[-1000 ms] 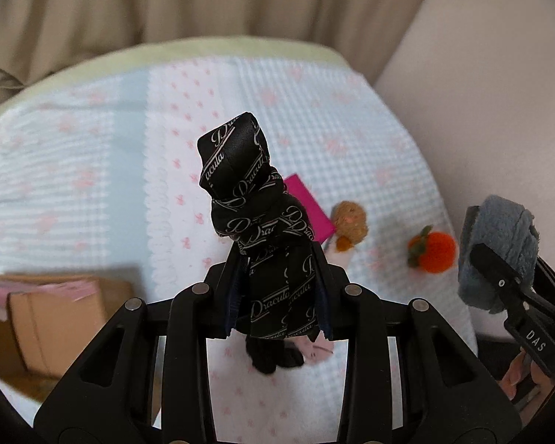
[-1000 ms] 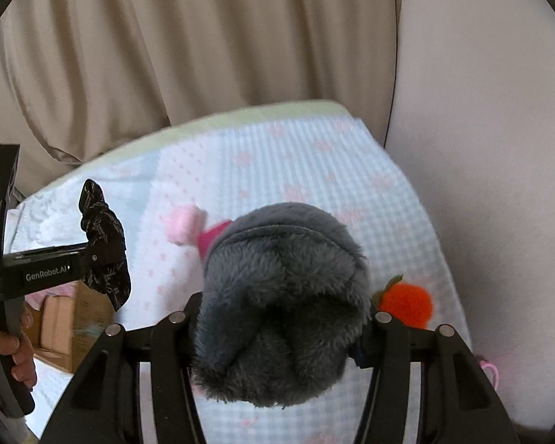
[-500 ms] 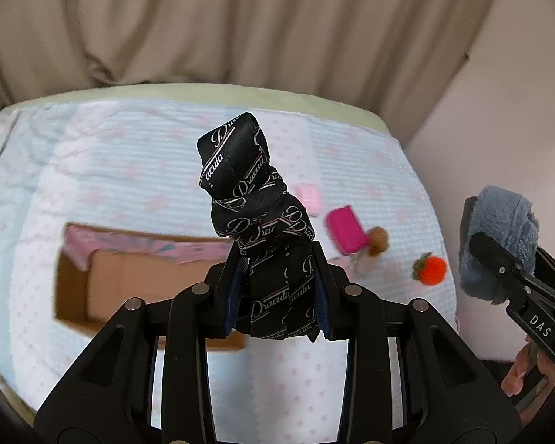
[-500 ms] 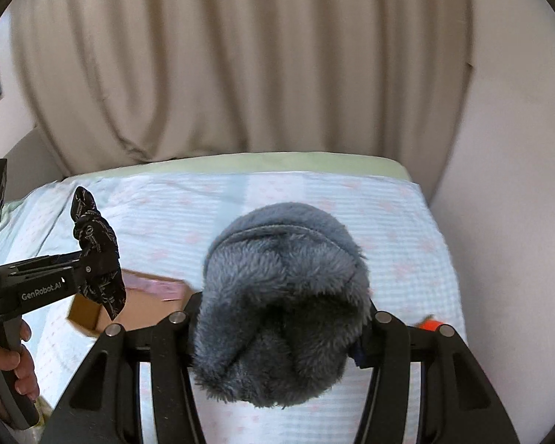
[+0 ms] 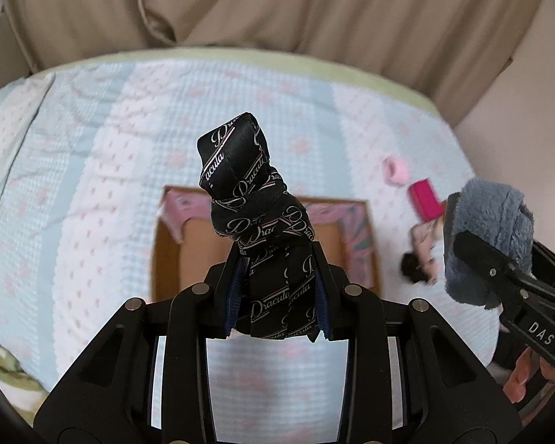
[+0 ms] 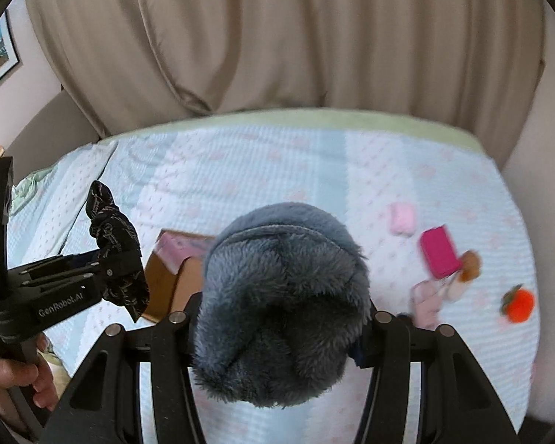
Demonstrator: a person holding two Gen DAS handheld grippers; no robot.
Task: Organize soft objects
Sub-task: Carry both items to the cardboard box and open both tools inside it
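**Grippers holding two soft objects above a bed**

Left gripper (image 5: 279, 296): fingers (image 5: 323, 296) drawn in close and pinching a knotted black cloth (image 5: 255, 222) printed with white script lettering; the cloth stands up from between the pads, its knot above the fingertips. Directly beyond it, on the bedspread (image 5: 92, 185), lies an open cardboard box (image 5: 170, 259) with pink-patterned flaps, near the middle of the bed.

Right gripper (image 6: 279, 318): fingers (image 6: 373, 318) held fairly wide apart by a bulky grey plush item (image 6: 281, 296) clamped between them; the plush bulges over both fingertips and hides the pads. In the left wrist view the same item (image 5: 492, 229) appears at the right, gripped from the side.

Loose items lie toward the right edge of the bed: a pale pink soft piece (image 6: 401, 218), a magenta block (image 6: 440, 251), a small brown plush (image 6: 470, 264) touching the block's lower corner, a light pink doll-like item (image 6: 431, 298) just below these, and an orange fruit-shaped plush (image 6: 520, 305) nearest the right edge. Beige curtains (image 6: 277, 37) hang behind the far edge.
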